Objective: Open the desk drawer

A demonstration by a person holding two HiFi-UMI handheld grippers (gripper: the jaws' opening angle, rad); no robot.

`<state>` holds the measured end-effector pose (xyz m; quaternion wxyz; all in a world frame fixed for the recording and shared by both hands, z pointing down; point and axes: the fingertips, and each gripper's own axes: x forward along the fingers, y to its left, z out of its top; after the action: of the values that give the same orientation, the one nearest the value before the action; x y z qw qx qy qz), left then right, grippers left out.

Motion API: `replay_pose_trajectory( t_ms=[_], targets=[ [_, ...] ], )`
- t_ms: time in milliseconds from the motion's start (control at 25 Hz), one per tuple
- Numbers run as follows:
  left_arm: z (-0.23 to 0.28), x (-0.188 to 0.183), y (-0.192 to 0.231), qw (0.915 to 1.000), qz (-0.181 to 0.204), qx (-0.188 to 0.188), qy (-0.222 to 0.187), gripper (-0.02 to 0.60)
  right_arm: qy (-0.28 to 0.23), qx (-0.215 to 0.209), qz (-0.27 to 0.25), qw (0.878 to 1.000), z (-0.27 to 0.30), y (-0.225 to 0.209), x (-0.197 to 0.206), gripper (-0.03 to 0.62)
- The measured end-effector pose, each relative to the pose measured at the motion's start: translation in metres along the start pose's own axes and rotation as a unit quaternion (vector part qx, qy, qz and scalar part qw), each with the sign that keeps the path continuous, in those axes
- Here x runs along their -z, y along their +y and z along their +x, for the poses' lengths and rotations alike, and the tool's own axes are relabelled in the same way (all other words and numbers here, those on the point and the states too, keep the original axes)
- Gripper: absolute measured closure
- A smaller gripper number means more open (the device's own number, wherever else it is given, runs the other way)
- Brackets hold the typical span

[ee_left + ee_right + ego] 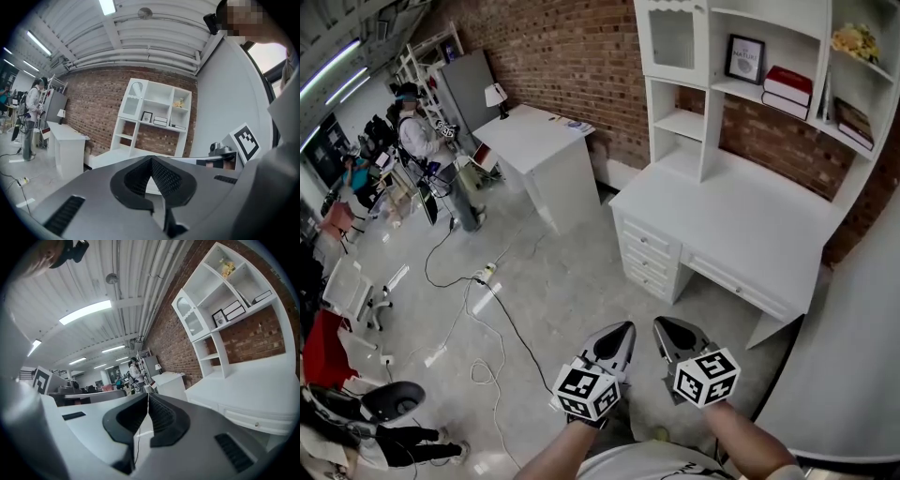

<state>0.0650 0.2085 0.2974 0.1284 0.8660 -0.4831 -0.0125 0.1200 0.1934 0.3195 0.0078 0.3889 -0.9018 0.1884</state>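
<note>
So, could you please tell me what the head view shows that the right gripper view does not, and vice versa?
Only the head view shows the right claw from above with its marker cube, and the black office chair on the floor. Only the right gripper view shows the ceiling lights and pipes, and the right claw's jaws up close, shut with nothing between them. Both show the white desk, its shelf unit, the brick wall and the second white table.
</note>
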Motion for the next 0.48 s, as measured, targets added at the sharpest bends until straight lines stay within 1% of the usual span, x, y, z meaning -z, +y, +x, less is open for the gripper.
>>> replay_pose_trajectory(
  t_ms=[160,320,480],
  targets=[
    [0.033,0.0,0.04,0.9999,0.006,0.013,0.006,0.569,0.008,0.02,0.003,1.0,0.046,-0.023,0.0,0.574],
    [0.071,-0.005,0.094,0.9995,0.014,0.024,0.015,0.569,0.011,0.044,0.012,0.999,0.106,-0.049,-0.005,0.574],
    [0.106,-0.008,0.148,0.9987,0.013,0.039,0.03,0.569,0.014,0.068,0.021,0.997,0.166,-0.07,-0.009,0.574]
  ],
)
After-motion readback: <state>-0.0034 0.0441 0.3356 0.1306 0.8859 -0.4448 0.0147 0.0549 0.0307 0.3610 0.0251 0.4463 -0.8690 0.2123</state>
